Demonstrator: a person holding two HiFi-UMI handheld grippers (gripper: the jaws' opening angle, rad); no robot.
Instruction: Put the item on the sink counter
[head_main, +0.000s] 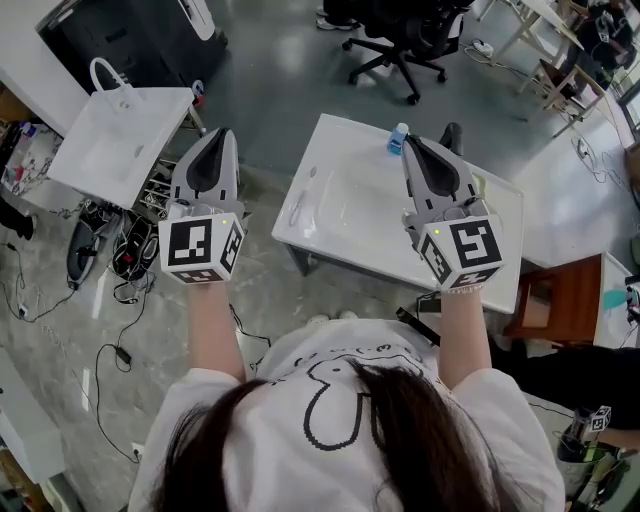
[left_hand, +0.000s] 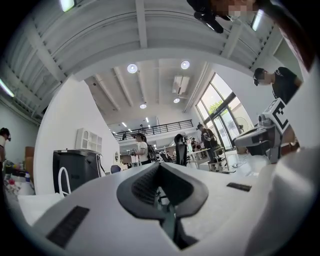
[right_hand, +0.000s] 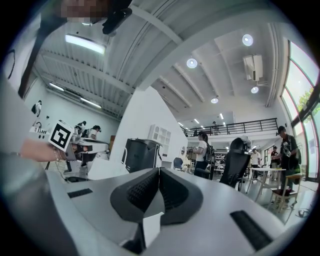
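A white sink counter (head_main: 310, 245) with a shallow basin stands on the floor ahead of me. On its far edge stands a small bottle with a blue cap (head_main: 398, 138). My left gripper (head_main: 222, 134) is raised over the floor to the left of the counter, its jaws shut with nothing between them. My right gripper (head_main: 410, 142) hovers over the counter's far right part, tip close beside the bottle, also shut and holding nothing. In the left gripper view the left gripper (left_hand: 159, 165) has its pads meeting, and the right gripper (right_hand: 159, 170) shows the same in the right gripper view. Both point level into the room.
A second white sink (head_main: 120, 140) with a looped faucet (head_main: 105, 72) stands at the left. Cables and shoes (head_main: 100, 250) lie on the floor below it. A black office chair (head_main: 400, 40) is behind the counter, a brown stool (head_main: 560, 300) at the right. People (right_hand: 204, 150) stand far off.
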